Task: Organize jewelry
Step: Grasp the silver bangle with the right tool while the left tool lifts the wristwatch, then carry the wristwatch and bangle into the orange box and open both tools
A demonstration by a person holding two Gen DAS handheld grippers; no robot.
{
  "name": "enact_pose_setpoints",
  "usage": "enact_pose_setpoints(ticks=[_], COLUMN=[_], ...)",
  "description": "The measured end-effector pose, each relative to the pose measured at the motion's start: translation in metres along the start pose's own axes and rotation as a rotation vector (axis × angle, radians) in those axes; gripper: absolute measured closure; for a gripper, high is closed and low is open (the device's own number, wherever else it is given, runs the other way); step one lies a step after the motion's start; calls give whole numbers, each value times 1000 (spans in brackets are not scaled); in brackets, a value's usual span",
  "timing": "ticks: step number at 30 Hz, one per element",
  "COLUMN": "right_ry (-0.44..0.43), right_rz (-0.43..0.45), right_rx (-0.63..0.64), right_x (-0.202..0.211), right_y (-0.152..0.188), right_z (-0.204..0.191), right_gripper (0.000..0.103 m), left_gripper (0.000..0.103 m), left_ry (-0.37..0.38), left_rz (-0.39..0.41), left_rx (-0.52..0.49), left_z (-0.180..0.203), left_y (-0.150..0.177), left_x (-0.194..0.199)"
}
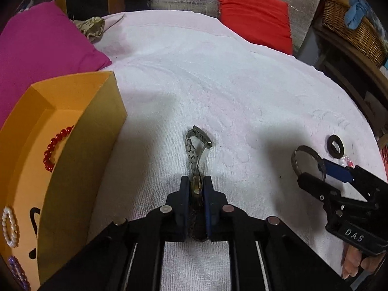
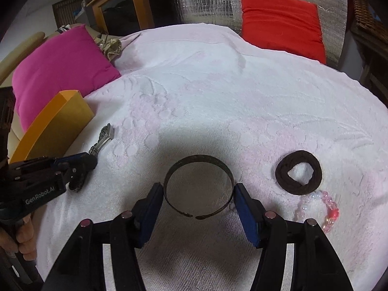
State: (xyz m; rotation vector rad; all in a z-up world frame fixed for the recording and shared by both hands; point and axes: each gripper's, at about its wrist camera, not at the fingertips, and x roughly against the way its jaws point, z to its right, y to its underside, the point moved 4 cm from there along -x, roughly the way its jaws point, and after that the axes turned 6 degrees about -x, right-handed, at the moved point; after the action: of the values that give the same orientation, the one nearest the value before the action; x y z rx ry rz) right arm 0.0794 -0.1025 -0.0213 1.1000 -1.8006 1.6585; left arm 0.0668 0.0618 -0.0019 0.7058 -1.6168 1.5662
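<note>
My left gripper (image 1: pixel 196 181) is shut on a metal link watch (image 1: pixel 195 150), whose band trails forward over the white towel (image 1: pixel 218 84). The watch also shows in the right wrist view (image 2: pixel 104 137). An orange box (image 1: pixel 80 150) stands to the left and holds a red bead bracelet (image 1: pixel 54 149), a pearl bracelet (image 1: pixel 9 226) and a purple bead bracelet (image 1: pixel 17 271). My right gripper (image 2: pixel 198 191) has both pads touching the sides of a metal cuff bangle (image 2: pixel 198 167) on the towel. The bangle also shows in the left wrist view (image 1: pixel 308 161).
A dark hair tie (image 2: pixel 299 172) and a pink bead bracelet (image 2: pixel 325 208) lie right of the bangle. A magenta cushion (image 2: pixel 60 72) sits at the back left, a red cushion (image 2: pixel 281 21) at the back right. A wicker basket (image 1: pixel 351 26) stands off the bed's right side.
</note>
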Motion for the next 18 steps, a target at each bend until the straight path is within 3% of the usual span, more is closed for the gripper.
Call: enact_pose_setpoints(ticks=[7, 13, 18], right_ry=[-77, -113, -134], right_rz=[61, 116, 175], right_rx=[-64, -76, -73], right_x=[18, 36, 59], right_y=[-9, -15, -18], right_z=[1, -5, -12], right_gripper=[40, 40, 40], left_gripper=[92, 92, 92], left_ry=[121, 262, 289], left_rz=[93, 262, 385], left_rx=[77, 148, 180], left_z=[-1, -6, -17], left_y=[-10, -15, -12], left_x=[35, 98, 146])
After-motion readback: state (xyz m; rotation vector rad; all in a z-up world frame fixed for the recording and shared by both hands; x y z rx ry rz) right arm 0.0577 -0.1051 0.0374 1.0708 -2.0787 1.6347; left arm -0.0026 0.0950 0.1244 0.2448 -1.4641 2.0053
